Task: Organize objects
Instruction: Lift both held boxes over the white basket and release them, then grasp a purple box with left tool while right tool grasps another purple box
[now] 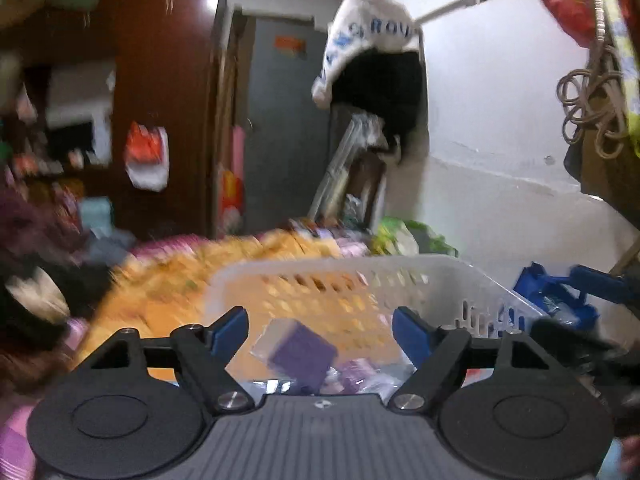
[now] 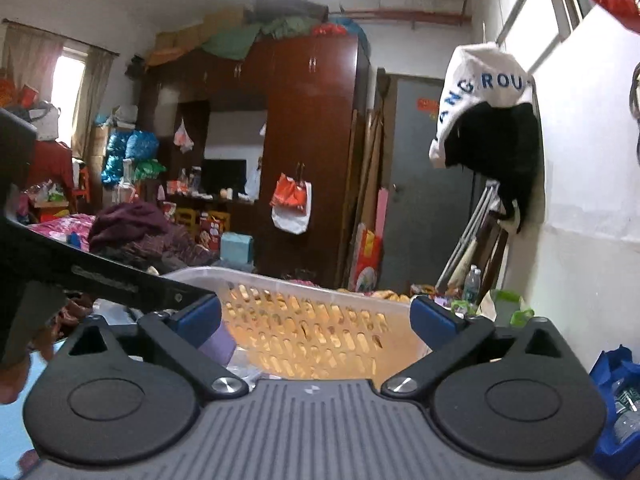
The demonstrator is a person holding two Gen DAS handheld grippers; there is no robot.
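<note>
A white plastic basket [image 1: 360, 270] with slotted walls stands in front of both grippers; it also shows in the right wrist view [image 2: 280, 280]. My left gripper [image 1: 320, 330] is open just above it. A purple box [image 1: 302, 354] in clear wrap sits between and below its blue fingertips, apart from them, among other purple packets [image 1: 356, 374] in the basket. My right gripper [image 2: 316, 322] is open and empty at the basket's near edge. A purple item [image 2: 219, 346] shows by its left finger. The left gripper's black body [image 2: 80, 272] crosses the left of the right wrist view.
The basket rests on an orange patterned bedcover [image 1: 168, 280]. A blue bag with bottles [image 2: 618, 392] lies at the right by the white wall [image 2: 592, 200]. A dark wardrobe [image 2: 312, 152], clothes piles [image 2: 136, 232] and a hanging white bag [image 2: 480, 80] are beyond.
</note>
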